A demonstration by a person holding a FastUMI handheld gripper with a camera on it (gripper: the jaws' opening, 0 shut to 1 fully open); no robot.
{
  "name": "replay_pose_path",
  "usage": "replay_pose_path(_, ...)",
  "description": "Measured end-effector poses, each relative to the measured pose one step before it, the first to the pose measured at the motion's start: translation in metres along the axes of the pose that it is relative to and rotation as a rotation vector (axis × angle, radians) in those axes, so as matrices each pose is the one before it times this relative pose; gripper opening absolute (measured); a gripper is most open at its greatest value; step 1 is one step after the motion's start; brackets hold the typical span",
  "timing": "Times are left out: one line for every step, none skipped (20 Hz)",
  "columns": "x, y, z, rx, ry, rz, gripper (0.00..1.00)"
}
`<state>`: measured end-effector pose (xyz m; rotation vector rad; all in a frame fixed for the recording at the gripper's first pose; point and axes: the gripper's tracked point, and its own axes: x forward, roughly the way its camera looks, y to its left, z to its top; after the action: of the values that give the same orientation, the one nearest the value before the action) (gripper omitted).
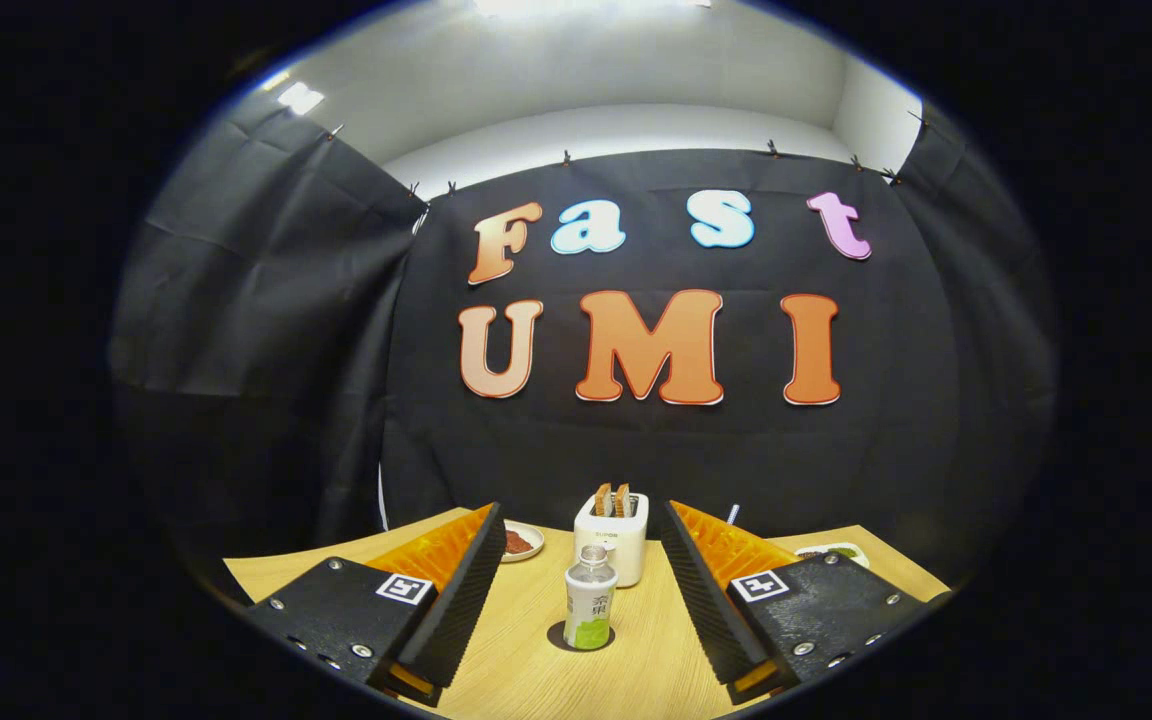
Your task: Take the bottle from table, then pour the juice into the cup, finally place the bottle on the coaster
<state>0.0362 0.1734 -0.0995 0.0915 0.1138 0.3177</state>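
Bottle (590, 597) upright on dark coaster (581, 637), mid tabletop (536, 670), between the spread fingers (471, 585) and clear of both. Gripper (583, 590) wide open, holding nothing. Green-and-white label on the bottle, writing too small to read. Just beyond, white toaster (612, 538) with two slices up, faint brand mark unreadable. Small plate (519, 541) of reddish food toward the far left edge, another plate (833, 551) at far right.

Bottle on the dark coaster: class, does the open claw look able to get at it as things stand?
Probably yes: the bottle stands upright between and just ahead of the open claw, nothing between; the toaster sits behind it.
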Motion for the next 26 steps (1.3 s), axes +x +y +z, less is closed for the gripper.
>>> replay_pose_path(-0.01015, -0.00510, 0.00788, 0.00413, -0.01204, -0.00706, 0.93)
replay_pose_path(-0.01010, -0.00637, 0.00834, -0.00175, -0.01587, -0.01148, 0.93)
replay_pose_path(-0.00860, -0.00339, 0.00533, -0.00531, -0.00766, -0.00552, 0.93)
replay_pose_path(-0.01049, -0.00143, 0.00176, -0.00217, 0.00391, 0.00509, 0.93)
replay_pose_path(-0.00834, 0.00034, 0.00108, 0.00724, 0.00518, 0.00379, 0.93)
replay_pose_path(-0.00814, -0.00034, 0.00288, 0.00800, -0.00077, 0.00424, 0.93)
replay_pose_path(-0.00620, -0.00236, 0.00339, 0.00712, -0.00257, -0.00161, 0.93)
replay_pose_path(-0.00592, -0.00320, 0.00367, 0.00253, -0.00728, -0.00426, 0.93)
replay_pose_path(-0.00467, -0.00127, 0.00477, -0.00190, -0.00921, -0.00034, 0.93)
replay_pose_path(-0.00390, -0.00200, 0.00399, -0.00118, -0.00873, 0.00227, 0.93)
replay_pose_path(-0.00350, 0.00294, 0.00333, 0.00502, -0.00761, 0.01730, 0.93)
replay_pose_path(-0.00197, 0.00118, 0.00373, 0.01156, -0.00645, 0.01180, 0.93)
replay_pose_path(-0.00142, -0.00053, 0.00534, 0.00897, -0.00980, 0.00793, 0.93)
replay_pose_path(-0.00099, -0.00200, 0.00490, 0.00481, -0.00898, -0.00233, 0.94)
replay_pose_path(-0.00037, -0.00262, 0.00452, 0.00057, -0.00771, -0.00514, 0.94)
replay_pose_path(-0.00024, -0.00252, 0.00360, -0.00559, -0.00687, -0.00901, 0.94)
replay_pose_path(-0.00072, -0.00348, 0.00220, -0.00930, -0.00653, -0.01237, 0.94)
replay_pose_path(-0.00103, -0.00233, 0.00199, -0.01009, -0.00536, -0.01177, 0.94)
replay_pose_path(-0.00033, -0.00163, 0.00188, -0.00762, -0.00425, -0.01513, 0.94)
replay_pose_path(0.00026, 0.00046, 0.00166, -0.00297, -0.00608, -0.00704, 0.94)
replay_pose_path(0.00027, 0.00153, 0.00262, 0.00327, -0.00843, -0.00245, 0.94)
replay_pose_path(0.00067, 0.00180, 0.00235, 0.00764, -0.00629, 0.00101, 0.94)
replay_pose_path(0.00107, 0.00122, -0.00072, 0.01180, 0.00314, -0.00260, 0.94)
replay_pose_path(0.00035, 0.00240, 0.00041, 0.00963, 0.00223, 0.00327, 0.94)
replay_pose_path(0.00111, 0.00312, 0.00212, 0.00188, -0.00362, 0.00698, 0.94)
replay_pose_path(-0.00001, 0.00071, 0.00240, -0.00506, -0.00599, 0.00249, 0.94)
